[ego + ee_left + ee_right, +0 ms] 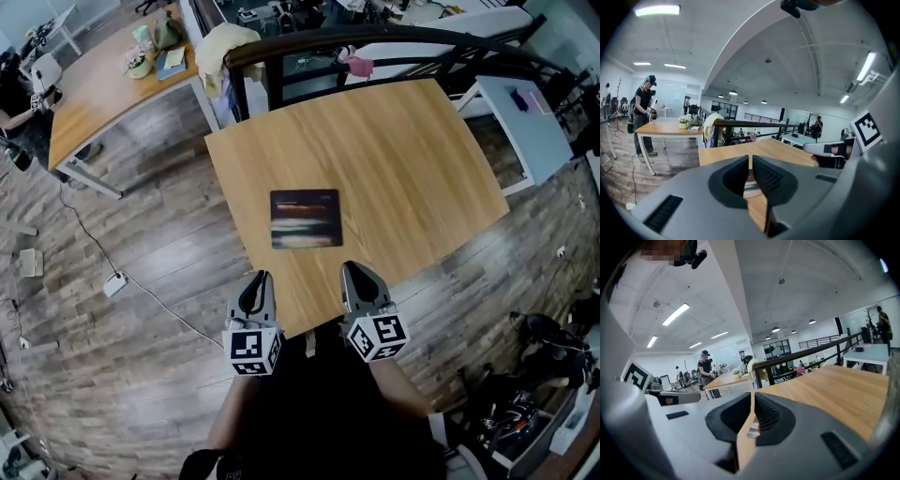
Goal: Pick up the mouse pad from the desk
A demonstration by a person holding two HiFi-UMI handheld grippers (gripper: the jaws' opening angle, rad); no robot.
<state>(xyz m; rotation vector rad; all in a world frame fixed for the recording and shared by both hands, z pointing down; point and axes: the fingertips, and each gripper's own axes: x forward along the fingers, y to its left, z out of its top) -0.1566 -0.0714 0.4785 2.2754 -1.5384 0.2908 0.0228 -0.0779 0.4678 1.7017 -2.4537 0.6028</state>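
The mouse pad [306,218], a dark rectangle with blurred reddish and pale bands, lies flat near the middle of the wooden desk [403,150]. My left gripper [260,278] hovers at the desk's near edge, below and left of the pad, jaws shut and empty. My right gripper [353,269] is over the near edge, below and right of the pad, also shut with nothing in it. In the left gripper view the shut jaws [751,161] point along the desk, and a sliver of the pad [751,185] shows beyond them. In the right gripper view the shut jaws [753,401] show the same sliver [753,428].
A dark railing [375,42] runs behind the desk, with a yellow cloth [220,47] draped at its left end. A second wooden desk [103,84] stands at the back left and a white table [530,122] at the right. A cable [98,248] trails over the floor.
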